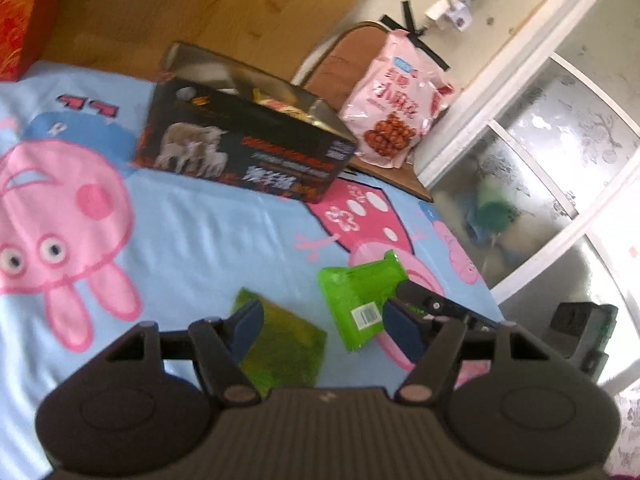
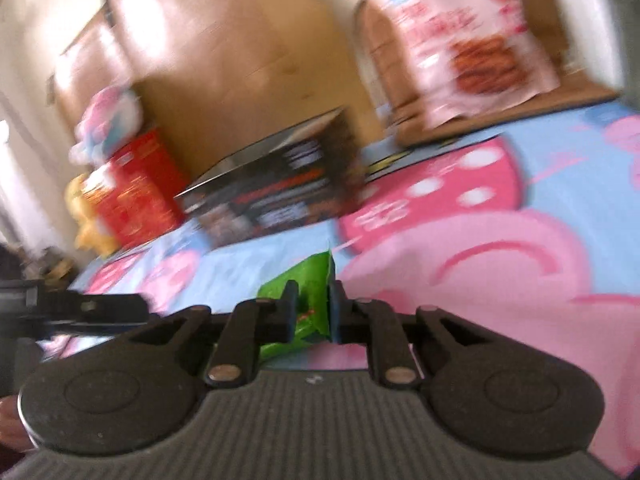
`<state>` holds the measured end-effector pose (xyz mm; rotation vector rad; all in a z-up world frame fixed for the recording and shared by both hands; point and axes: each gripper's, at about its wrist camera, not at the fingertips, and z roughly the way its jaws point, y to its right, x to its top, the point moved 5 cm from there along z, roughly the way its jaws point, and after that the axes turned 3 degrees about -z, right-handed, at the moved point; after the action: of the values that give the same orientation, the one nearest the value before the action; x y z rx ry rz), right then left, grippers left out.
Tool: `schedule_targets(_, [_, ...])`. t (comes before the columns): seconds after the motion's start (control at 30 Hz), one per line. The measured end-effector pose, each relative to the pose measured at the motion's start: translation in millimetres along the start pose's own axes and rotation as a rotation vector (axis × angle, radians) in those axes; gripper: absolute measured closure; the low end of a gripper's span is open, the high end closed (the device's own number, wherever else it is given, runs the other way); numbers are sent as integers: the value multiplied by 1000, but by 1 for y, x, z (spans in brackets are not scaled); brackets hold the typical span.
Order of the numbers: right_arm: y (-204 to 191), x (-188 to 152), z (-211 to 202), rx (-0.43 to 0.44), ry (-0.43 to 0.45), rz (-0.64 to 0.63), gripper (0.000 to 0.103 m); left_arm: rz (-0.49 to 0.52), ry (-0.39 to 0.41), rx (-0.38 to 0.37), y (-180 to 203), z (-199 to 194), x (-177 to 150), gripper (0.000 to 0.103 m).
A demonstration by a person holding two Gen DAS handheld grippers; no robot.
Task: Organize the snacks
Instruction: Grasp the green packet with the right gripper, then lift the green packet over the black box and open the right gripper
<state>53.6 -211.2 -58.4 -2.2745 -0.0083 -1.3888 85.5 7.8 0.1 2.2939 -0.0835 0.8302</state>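
My right gripper is shut on a bright green snack packet just above the bed; the packet shows in the left wrist view with the right gripper's fingers on its right end. My left gripper is open and empty, its jaws astride a dark green snack packet lying on the sheet. An open black box with snacks inside stands further back on the bed, also seen in the right wrist view.
A pink snack bag leans on a wooden chair behind the box. A red box and soft toys stand at the bed's far left. A white glass-panelled door is to the right. The bed has a blue cartoon sheet.
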Motion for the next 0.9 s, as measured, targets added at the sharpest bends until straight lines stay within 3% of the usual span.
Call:
schedule_targets(0.13, [29, -9, -11, -49, 2, 109, 85, 28, -43, -19, 19, 24, 3, 30])
schedule_targets(0.33, [59, -17, -7, 53, -20, 362, 85, 4, -161, -30, 35, 77, 0, 30])
schedule_targets(0.43, [63, -20, -4, 91, -18, 423, 85, -6, -164, -41, 40, 89, -1, 36])
schedule_targets(0.47, [62, -20, -4, 97, -19, 423, 86, -5, -175, -43, 42, 92, -1, 57])
schedule_targets(0.57, [60, -18, -4, 105, -21, 415, 86, 30, -194, -18, 50, 96, -6, 67])
schedule_targets(0.73, [50, -6, -10, 122, 9, 346, 87, 77, -144, -20, 58, 74, 2, 67])
schedule_targets(0.9, [18, 34, 2, 183, 55, 220, 87, 76, -18, -13, 53, 40, 43, 67])
